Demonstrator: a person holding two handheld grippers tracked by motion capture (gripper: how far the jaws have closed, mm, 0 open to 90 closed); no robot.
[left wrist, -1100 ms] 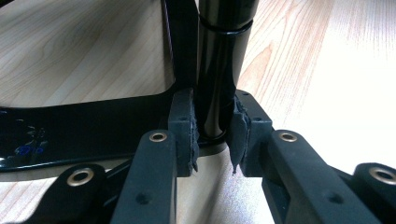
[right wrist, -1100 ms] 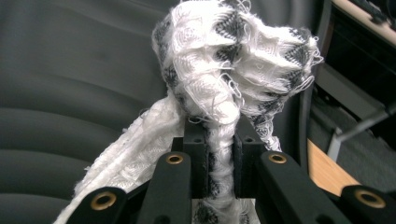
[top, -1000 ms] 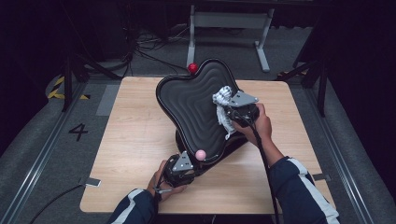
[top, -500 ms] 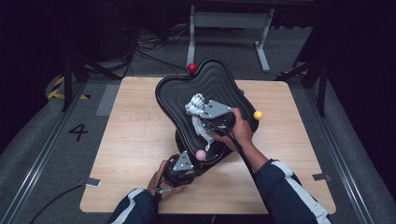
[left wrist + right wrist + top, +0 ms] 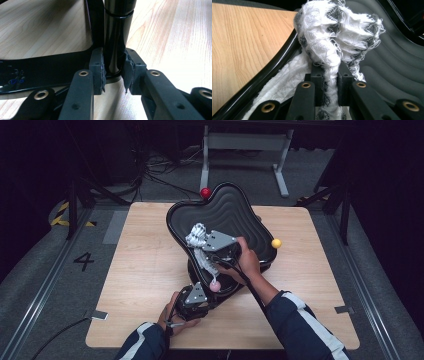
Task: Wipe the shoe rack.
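High view: right gripper [image 5: 200,236] over black ribbed tray [image 5: 235,212], clamping white cloth [image 5: 196,234]; left gripper [image 5: 196,296] at tray's stand, near table edge
Left gripper view: jaws clamped on black post [image 5: 115,37]
Right gripper view: cloth [image 5: 332,37] pinched, bunched above tray [image 5: 392,62]

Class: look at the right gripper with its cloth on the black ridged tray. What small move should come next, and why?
Probably wipe on across the ridges. The right gripper is shut on the white cloth, which lies on the black tray, while the left gripper clamps the stand's post.
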